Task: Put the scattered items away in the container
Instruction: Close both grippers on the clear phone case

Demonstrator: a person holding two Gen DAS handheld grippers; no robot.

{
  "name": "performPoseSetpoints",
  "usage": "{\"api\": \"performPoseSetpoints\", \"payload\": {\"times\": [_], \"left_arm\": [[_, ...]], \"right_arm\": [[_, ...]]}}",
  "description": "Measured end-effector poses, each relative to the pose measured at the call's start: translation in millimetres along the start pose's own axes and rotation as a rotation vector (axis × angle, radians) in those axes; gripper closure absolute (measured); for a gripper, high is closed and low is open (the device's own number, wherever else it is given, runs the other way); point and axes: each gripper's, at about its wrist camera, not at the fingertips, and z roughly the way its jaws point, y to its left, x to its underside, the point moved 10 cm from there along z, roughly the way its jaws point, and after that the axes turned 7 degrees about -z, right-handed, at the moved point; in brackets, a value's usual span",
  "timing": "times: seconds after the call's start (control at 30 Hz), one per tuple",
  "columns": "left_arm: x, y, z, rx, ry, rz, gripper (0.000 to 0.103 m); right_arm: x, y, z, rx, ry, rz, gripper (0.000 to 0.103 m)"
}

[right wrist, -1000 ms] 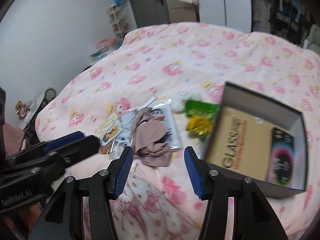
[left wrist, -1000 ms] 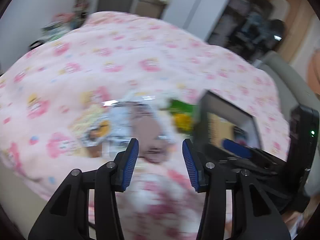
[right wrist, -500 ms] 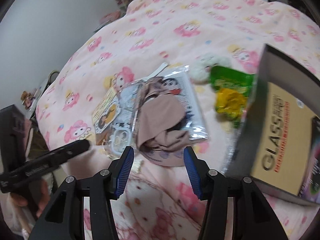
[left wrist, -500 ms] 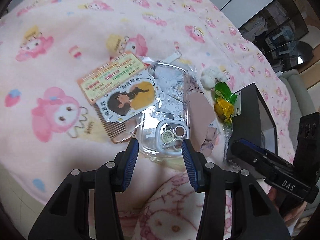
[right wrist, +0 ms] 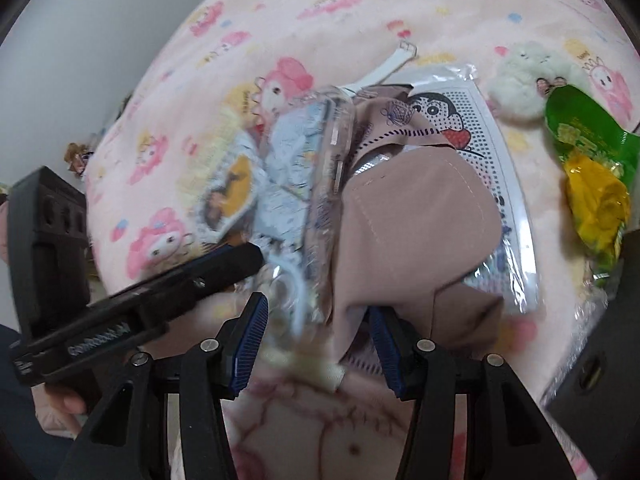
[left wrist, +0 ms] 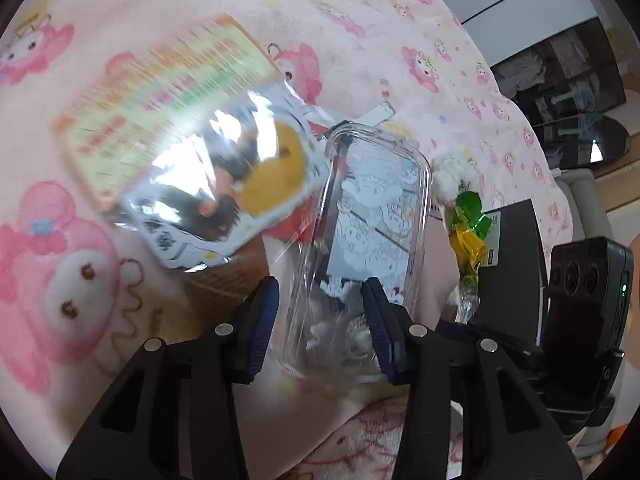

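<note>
Both wrist cameras are looking down, very near, sharing the clear phone case on the bedspread.

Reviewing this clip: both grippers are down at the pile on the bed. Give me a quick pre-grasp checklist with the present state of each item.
1. Left gripper open wide enough: ok, jaws apart on either side of the clear phone case.
2. Phone case end between the left fingers: ok, though blurred.
3. Right gripper open: ok, jaws apart at the edge of the beige cloth.
4. Cloth free to lift alone: not ok, it lies on the cartoon packet and against the phone case.
5. The two grippers clear of each other: cannot tell, they are close.
6. Black box reachable: cannot tell, only its edge shows.
</note>
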Motion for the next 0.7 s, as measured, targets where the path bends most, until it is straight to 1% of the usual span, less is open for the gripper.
{"api": "performPoseSetpoints", "payload": {"times": [0.03,0.07,0.1,0.13,0.17,0.27,0.33,0.4,0.47,0.5,0.53,0.63,0.7], "left_arm": [[-1,0,4,0.02,0.012,-0.016,0.056],[-1,-1,7,0.038,0.023,-0.034,0.056],[1,-5,8,0.058,0.037,-0.044,0.056],[3,-8,8,0.051,0.04,-0.034,0.055],[6,-13,6,0.047,0.04,-0.018,0.055],[18,-28,-3,0.075,0.059,0.009,0.056],[27,-37,-8,0.077,0.071,0.047,0.056],[30,-37,-8,0.053,0.076,0.063,0.056],[23,-27,-4,-0.012,0.048,0.053,0.057],[19,-24,-1,-0.014,0.047,0.04,0.058],[16,-24,1,0.006,0.048,0.027,0.065],[14,-24,4,-0.024,0.045,0.034,0.065],[16,-30,-5,-0.029,0.027,0.052,0.066]], "right_arm": [[-2,0,2,-0.003,-0.006,0.006,0.061],[-4,1,2,-0.009,-0.007,0.008,0.069],[-4,3,2,-0.025,-0.009,0.009,0.074],[-4,5,1,-0.033,-0.016,0.009,0.077],[-5,6,-3,-0.014,-0.029,-0.004,0.077],[-1,8,-18,0.019,-0.063,-0.022,0.077],[9,9,-34,0.01,-0.086,-0.016,0.077],[16,7,-38,-0.006,-0.08,-0.007,0.077],[18,3,-34,0.001,-0.064,-0.009,0.077],[18,0,-29,0.016,-0.048,-0.014,0.077],[15,-2,-24,0.023,-0.038,-0.011,0.077],[7,-3,-14,0.008,-0.049,0.013,0.077],[4,-3,-14,0.018,-0.052,0.019,0.077]]}}
